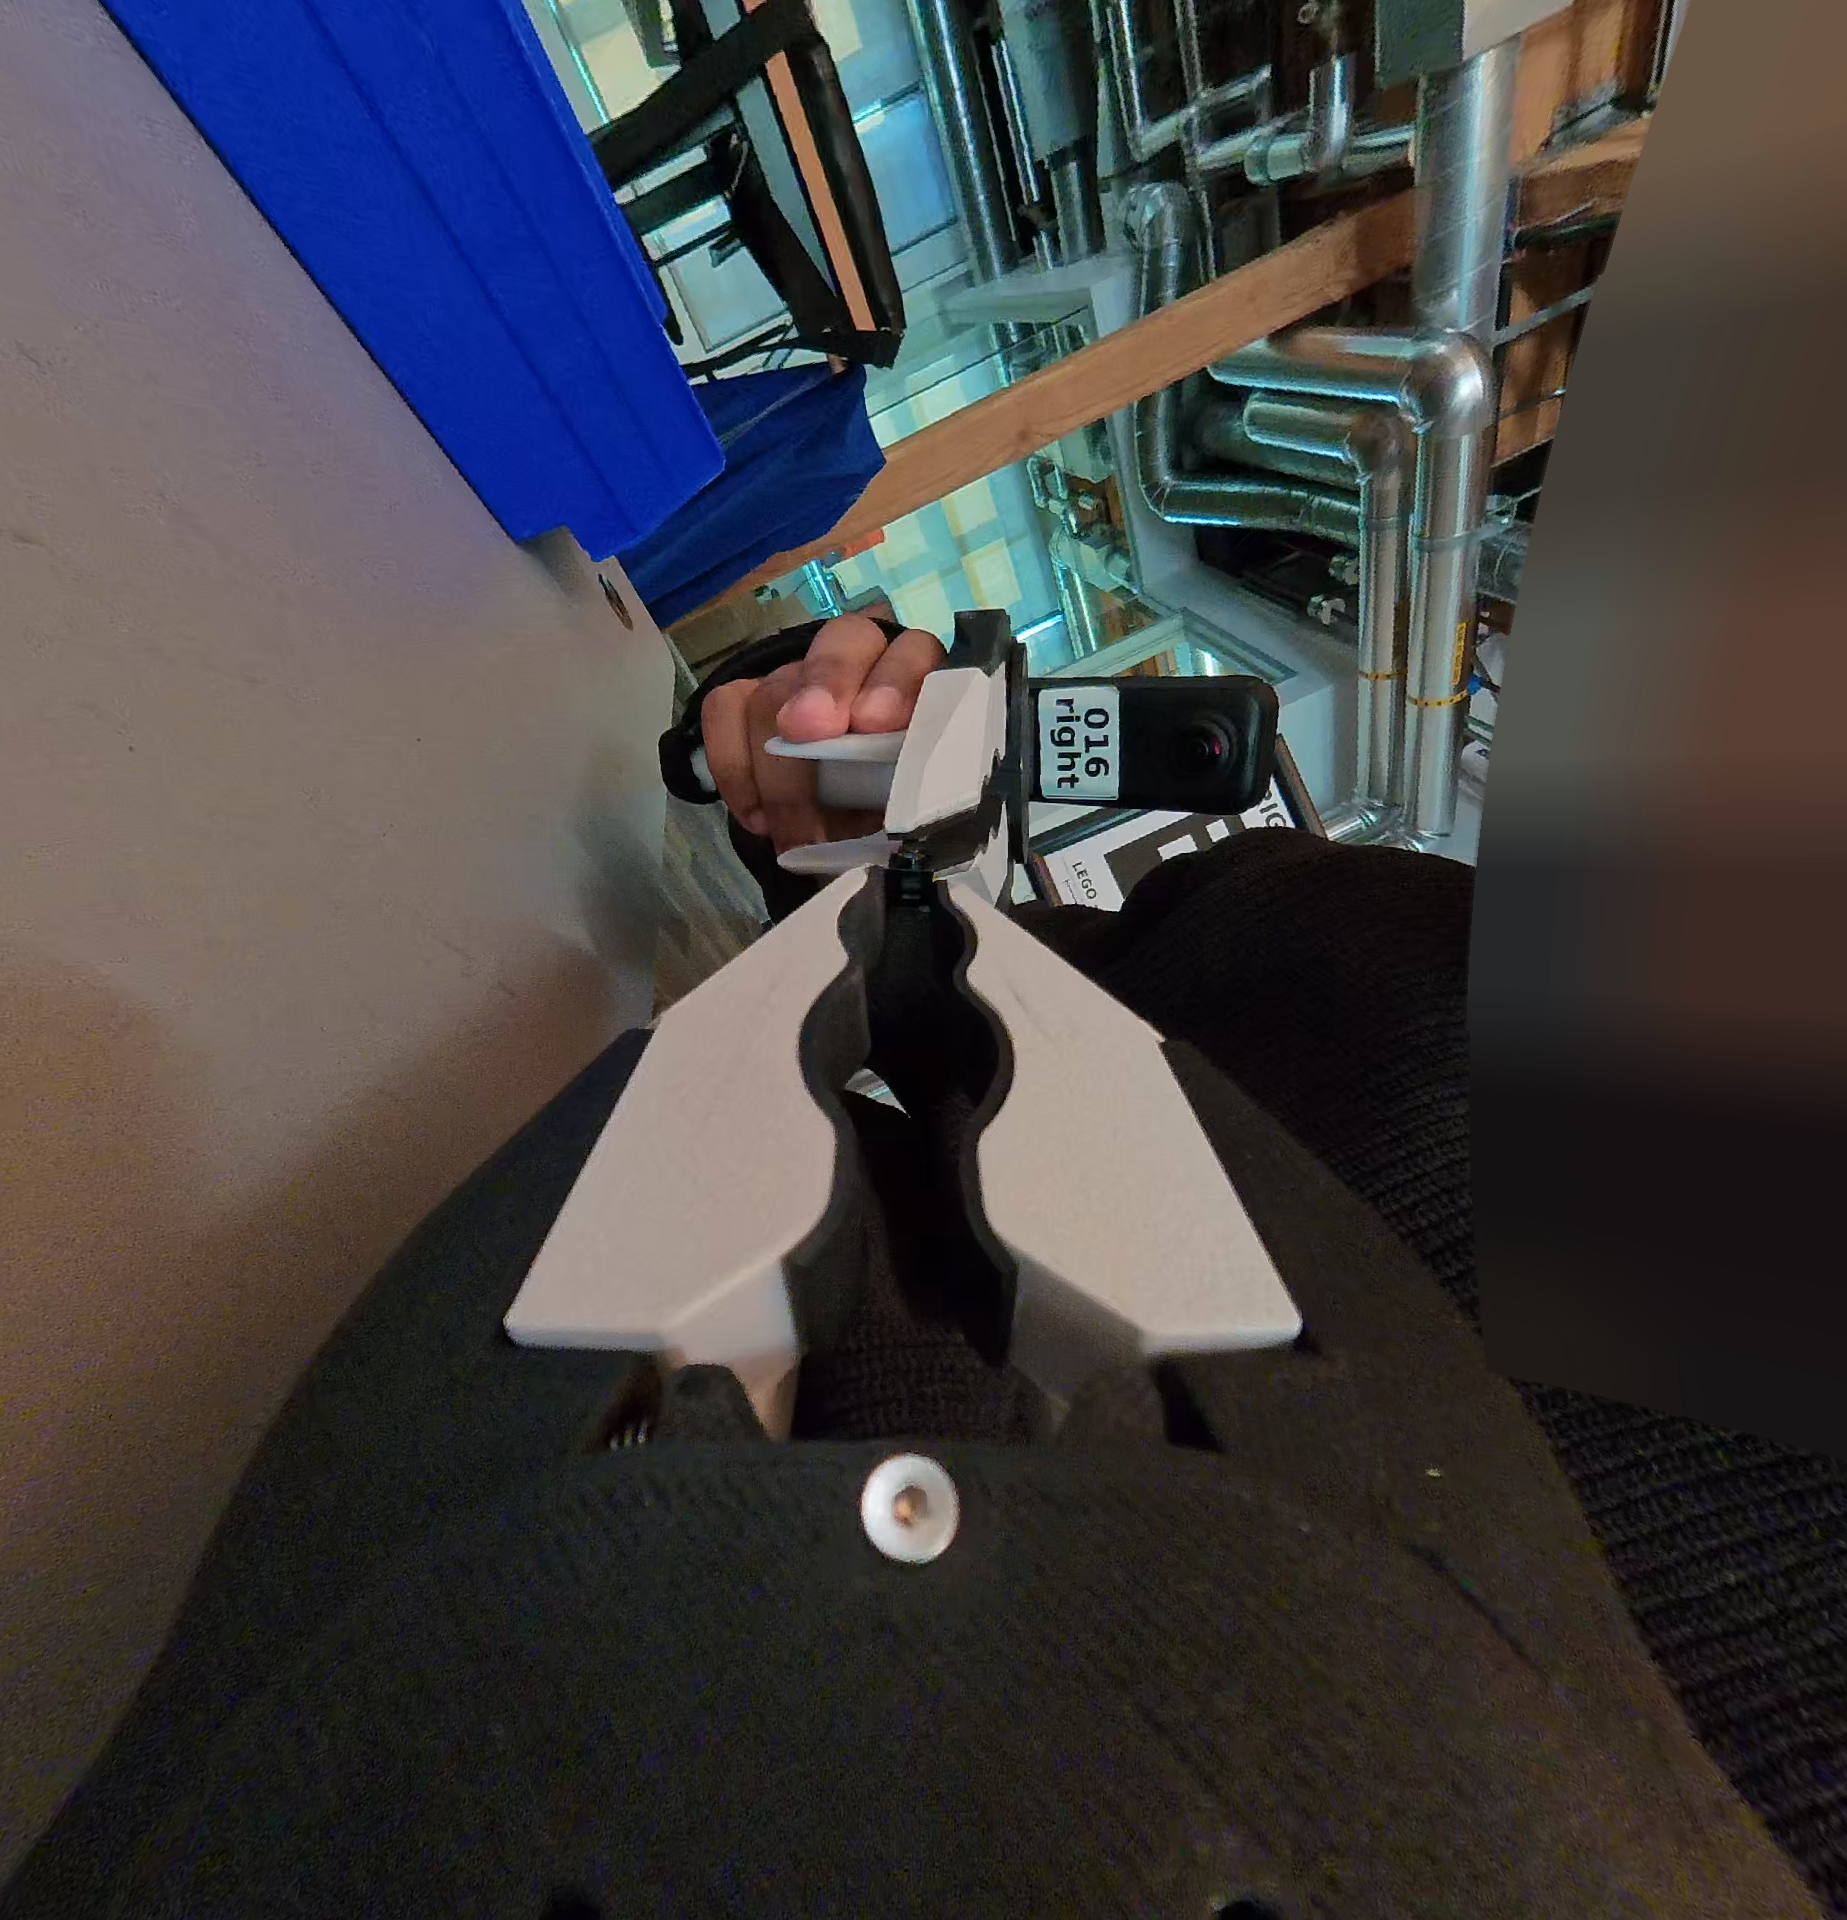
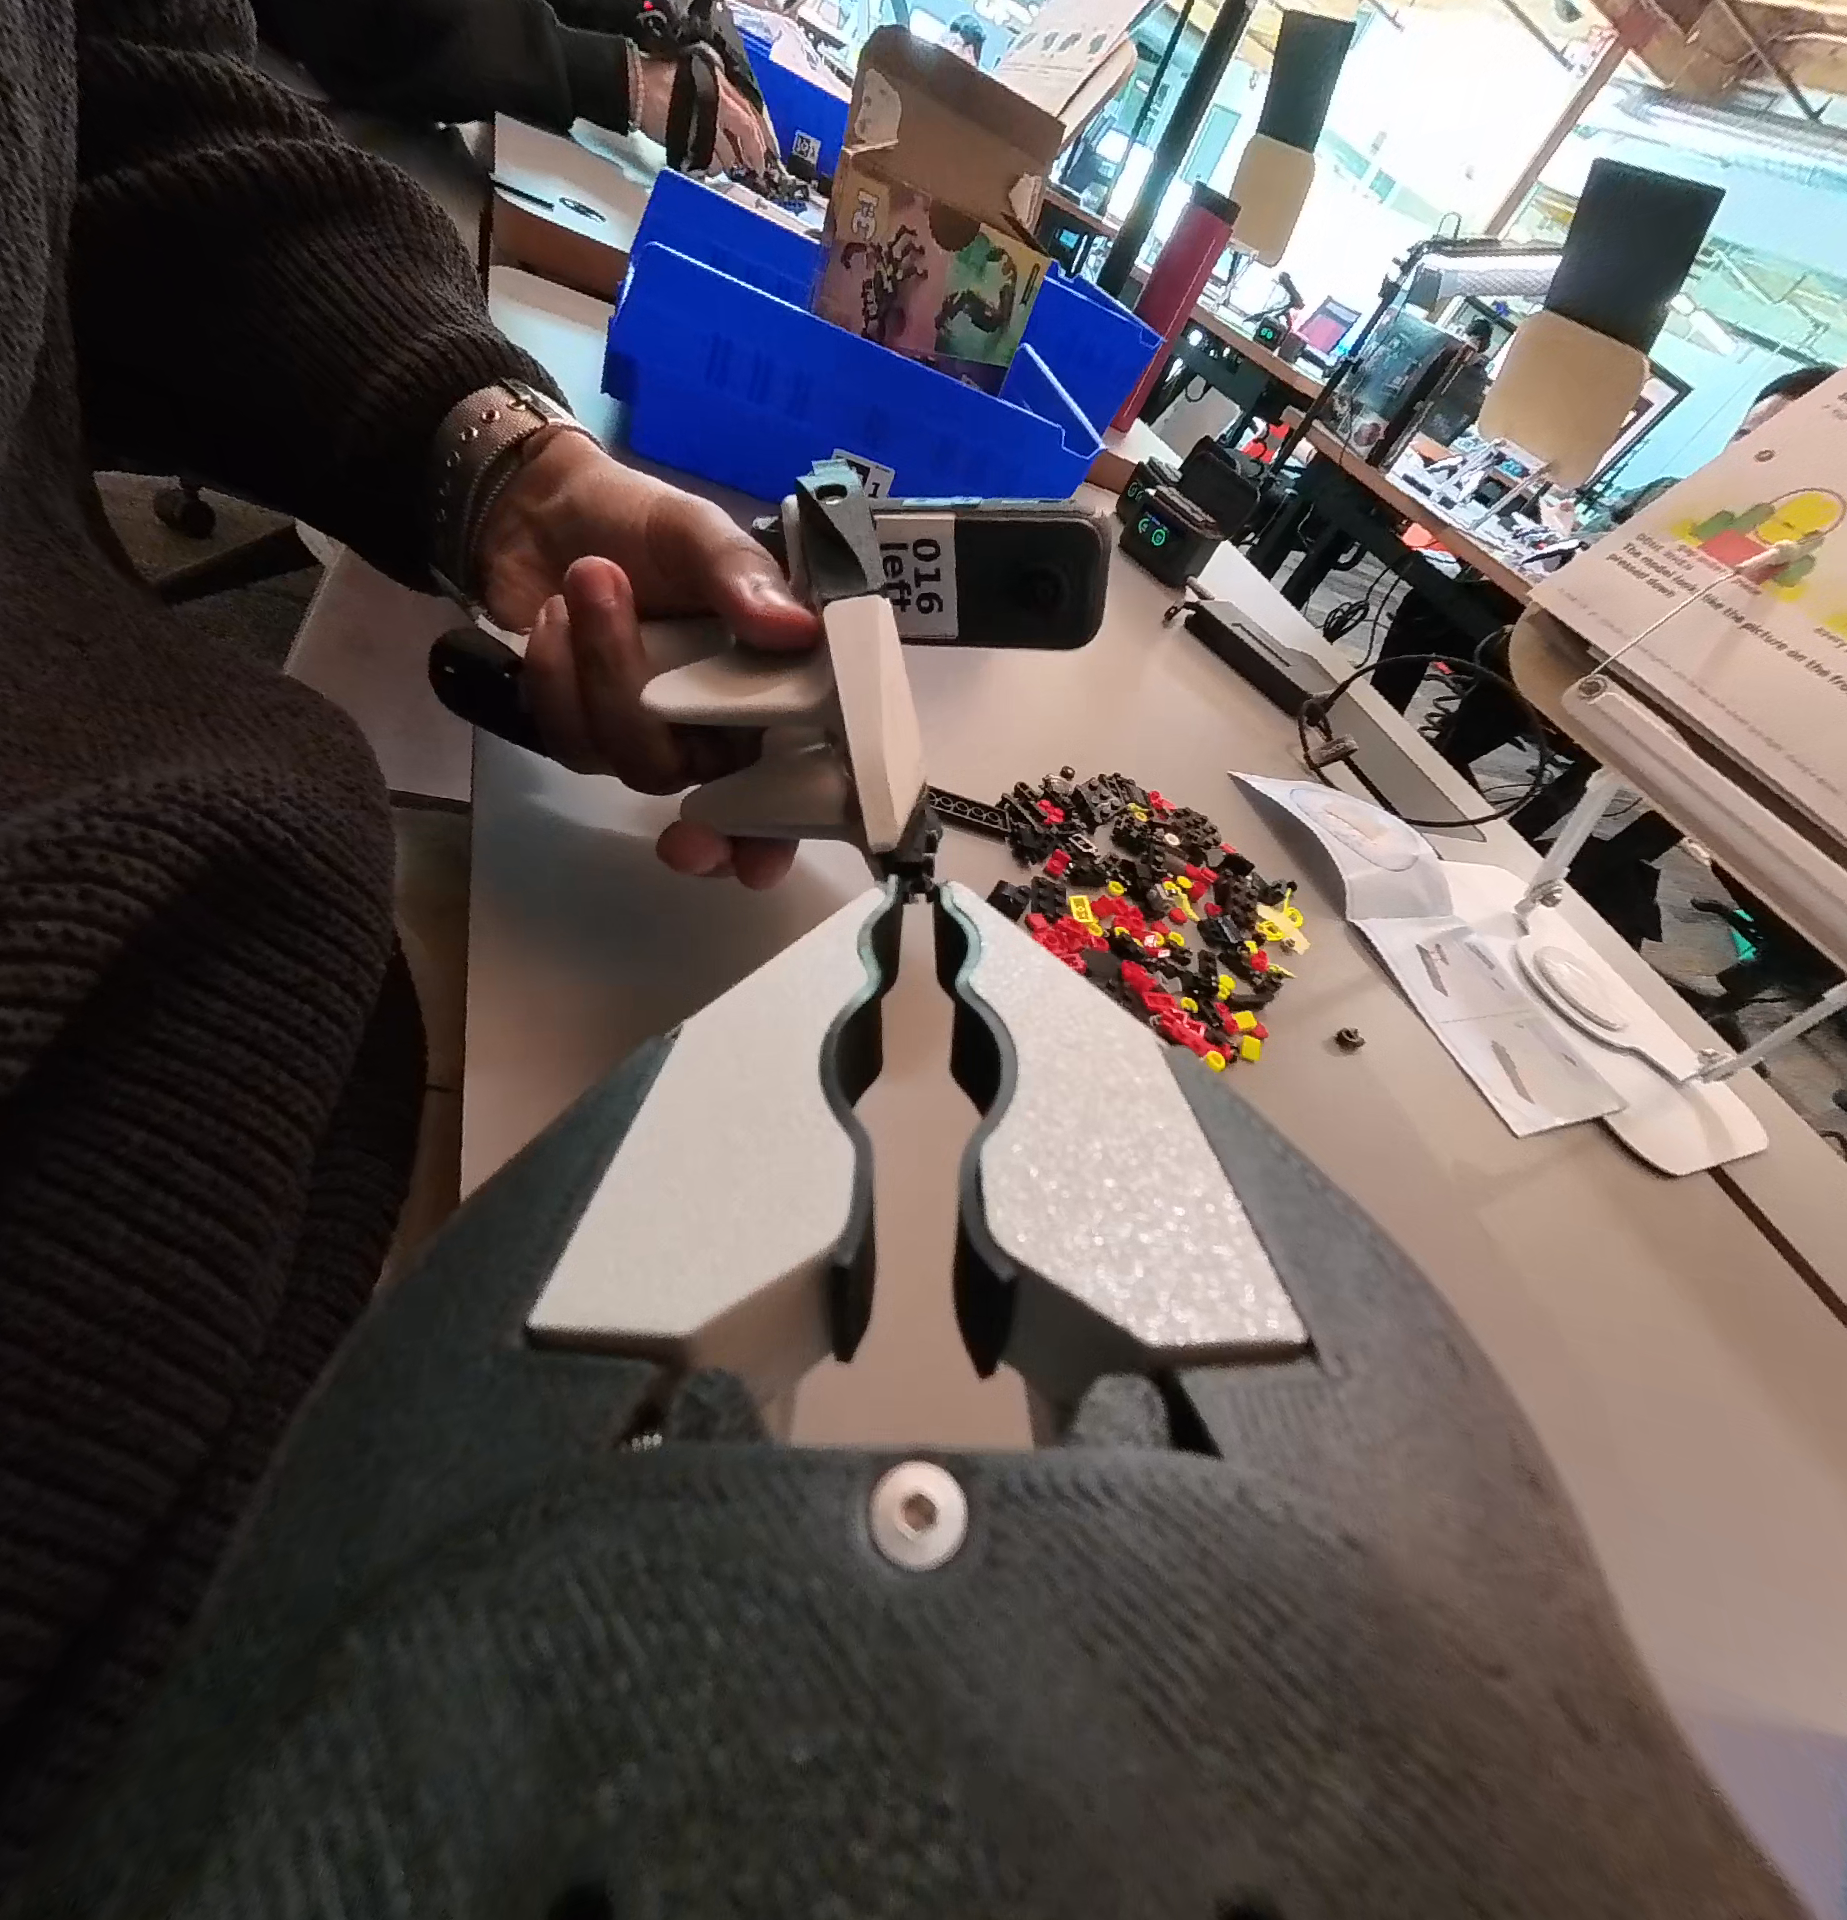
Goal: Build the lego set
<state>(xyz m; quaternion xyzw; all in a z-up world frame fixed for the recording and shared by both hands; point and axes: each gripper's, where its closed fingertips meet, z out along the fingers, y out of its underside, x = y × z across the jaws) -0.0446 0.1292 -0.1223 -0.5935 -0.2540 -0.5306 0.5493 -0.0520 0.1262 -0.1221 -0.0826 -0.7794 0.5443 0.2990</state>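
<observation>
Your right hand-held gripper [image 2: 914, 891] is pinched nearly closed on a small black lego piece [image 2: 911, 871], and your left hand-held gripper [image 2: 903, 844] meets it tip to tip, clamped on the same black cluster. The piece's long axis cannot be told. Beyond the tips, toward the blue plastic bin [image 2: 794, 416], the loose red, black and yellow bricks [image 2: 1137, 914] lie heaped on the pale bench [image 2: 1418, 1247].

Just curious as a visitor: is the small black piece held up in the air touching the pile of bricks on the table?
Apart. Right wrist view: black piece is pinched above the table, clear of the pile.
</observation>
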